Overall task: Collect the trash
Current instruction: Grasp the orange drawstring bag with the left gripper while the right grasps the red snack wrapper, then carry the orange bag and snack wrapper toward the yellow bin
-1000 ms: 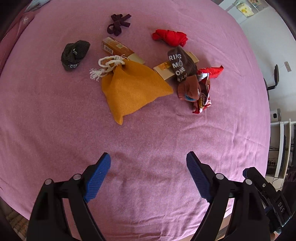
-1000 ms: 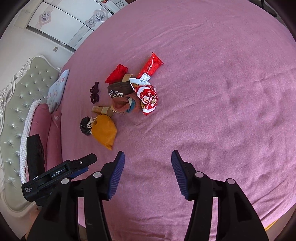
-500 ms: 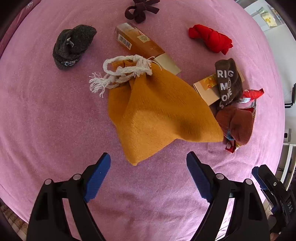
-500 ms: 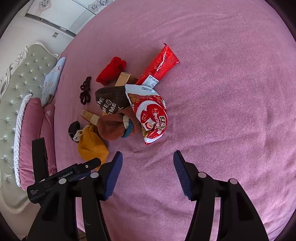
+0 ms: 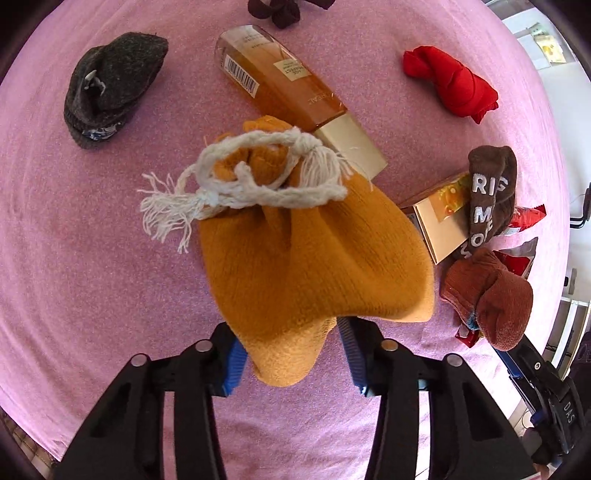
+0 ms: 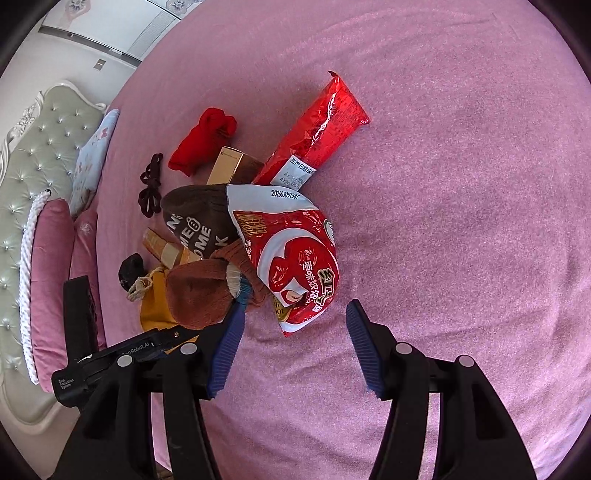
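Note:
An orange drawstring pouch (image 5: 306, 258) with a white cord lies on the pink bedspread. My left gripper (image 5: 291, 360) has its blue pads around the pouch's near corner; the jaws stand partly closed, touching or nearly touching the cloth. My right gripper (image 6: 291, 347) is open, its pads just short of a red-and-white snack bag (image 6: 291, 254). A long red wrapper (image 6: 317, 129) lies beyond it. An amber bottle (image 5: 291, 92) and a small gold box (image 5: 439, 221) lie behind the pouch.
Socks lie around: a brown pair (image 6: 207, 291), a dark brown lettered one (image 5: 491, 195), a red one (image 5: 450, 83), a grey one (image 5: 110, 81). A dark hair tie (image 5: 280, 9) lies far off. Pillows and a tufted headboard (image 6: 33, 147) stand at left.
My left gripper moved forward onto the orange pouch and its jaws narrowed around the near corner. My right gripper moved closer to the snack bag, still open.

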